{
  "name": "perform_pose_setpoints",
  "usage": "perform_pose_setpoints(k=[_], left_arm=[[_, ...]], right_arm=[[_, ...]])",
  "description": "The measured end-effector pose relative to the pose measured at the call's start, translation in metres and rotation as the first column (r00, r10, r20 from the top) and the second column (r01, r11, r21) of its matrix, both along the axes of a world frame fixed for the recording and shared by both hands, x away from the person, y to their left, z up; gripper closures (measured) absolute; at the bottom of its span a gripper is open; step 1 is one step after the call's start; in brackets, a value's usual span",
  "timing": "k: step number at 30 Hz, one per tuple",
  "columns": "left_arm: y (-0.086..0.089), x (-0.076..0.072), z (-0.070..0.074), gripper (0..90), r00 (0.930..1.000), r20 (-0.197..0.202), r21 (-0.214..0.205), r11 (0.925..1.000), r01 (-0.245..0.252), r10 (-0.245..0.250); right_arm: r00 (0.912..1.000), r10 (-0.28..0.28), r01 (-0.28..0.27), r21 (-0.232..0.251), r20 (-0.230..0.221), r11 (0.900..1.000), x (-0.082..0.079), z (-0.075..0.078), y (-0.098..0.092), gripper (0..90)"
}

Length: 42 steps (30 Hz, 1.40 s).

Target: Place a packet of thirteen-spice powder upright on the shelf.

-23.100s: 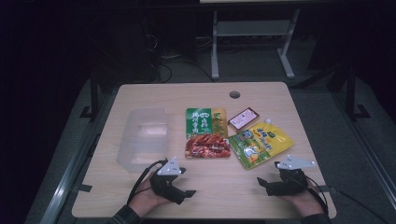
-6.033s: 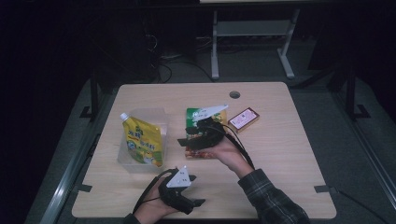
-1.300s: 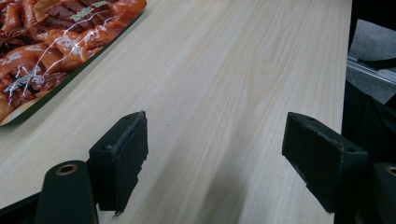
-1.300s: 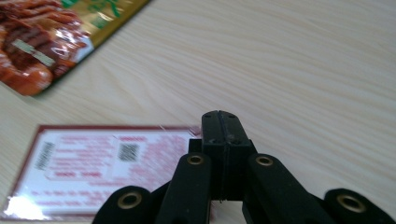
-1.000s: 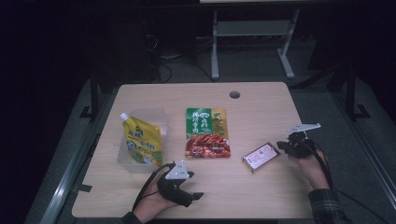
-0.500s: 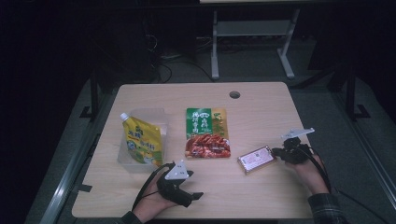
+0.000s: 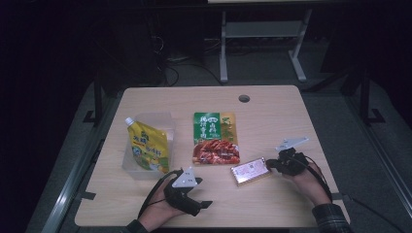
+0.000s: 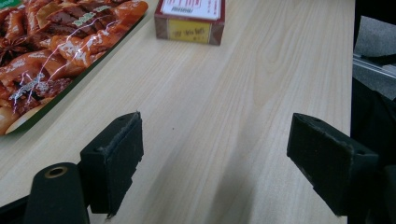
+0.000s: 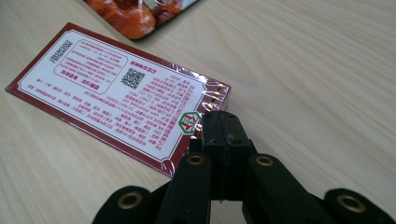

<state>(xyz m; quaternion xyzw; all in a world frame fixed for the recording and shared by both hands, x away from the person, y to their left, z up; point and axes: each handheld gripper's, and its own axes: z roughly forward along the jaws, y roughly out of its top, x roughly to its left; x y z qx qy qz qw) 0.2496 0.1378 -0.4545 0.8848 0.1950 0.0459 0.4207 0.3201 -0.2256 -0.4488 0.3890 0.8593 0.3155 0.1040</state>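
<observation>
A flat red box with a white printed label [image 7: 251, 171] lies low over the table at front right. My right gripper [image 7: 278, 165] is shut on its right edge; in the right gripper view the closed jaws [image 9: 219, 130] pinch the near edge of the box [image 9: 116, 88]. My left gripper [image 7: 187, 194] rests near the front edge, open, with bare table between its pads [image 8: 116, 149]. A green and red food packet [image 7: 215, 138] lies flat at the centre. A yellow spouted pouch [image 7: 148, 148] stands in a clear container [image 7: 127, 167] at the left.
The packet's red corner [image 8: 51, 51] and the box end [image 8: 191, 16] lie ahead of the left gripper. A round cable hole [image 7: 244, 98] sits at the table's far side. A grey metal frame [image 7: 262, 34] stands beyond the table.
My right gripper has carried the red box leftward and toward the front edge, closer to the food packet. The left gripper has barely moved.
</observation>
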Motion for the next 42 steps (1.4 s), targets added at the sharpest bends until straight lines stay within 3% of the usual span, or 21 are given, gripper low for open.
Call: perform_pose_setpoints(k=[14,22,29,32,36,42], left_arm=[[0.0,0.001,0.0,17.7,1.0,-0.001,-0.003,1.0,-0.006,0.006],[0.001,0.002,-0.002,16.9,0.9997,-0.005,0.004,0.9997,-0.022,0.023],[0.002,0.005,-0.004,16.3,0.9996,-0.001,0.022,0.9993,-0.03,0.03],[0.001,0.004,-0.006,16.1,0.9995,-0.004,0.019,0.9994,-0.03,0.03],[-0.002,0.003,-0.008,16.0,0.9996,-0.008,0.036,0.999,-0.028,0.028],[-0.006,0.006,-0.011,16.1,0.9995,0.009,0.069,0.9972,-0.029,0.029]], right_arm=[[0.9906,0.137,-0.136,0.028,-0.009,0.9903,0.006,-0.005,0.042,90.0],[0.9777,0.209,-0.208,0.039,-0.021,0.9774,-0.001,-0.007,0.062,90.0],[0.9601,0.279,-0.278,0.04,-0.019,0.9597,-0.007,-0.009,0.08,89.9],[0.9641,0.265,-0.264,0.051,-0.021,0.9633,-0.008,-0.007,0.077,87.0],[0.977,0.213,-0.211,0.081,-0.016,0.9742,-0.012,-0.002,0.061,78.0],[0.9876,0.157,-0.156,0.095,-0.004,0.9833,-0.027,0.0,0.047,58.5]])
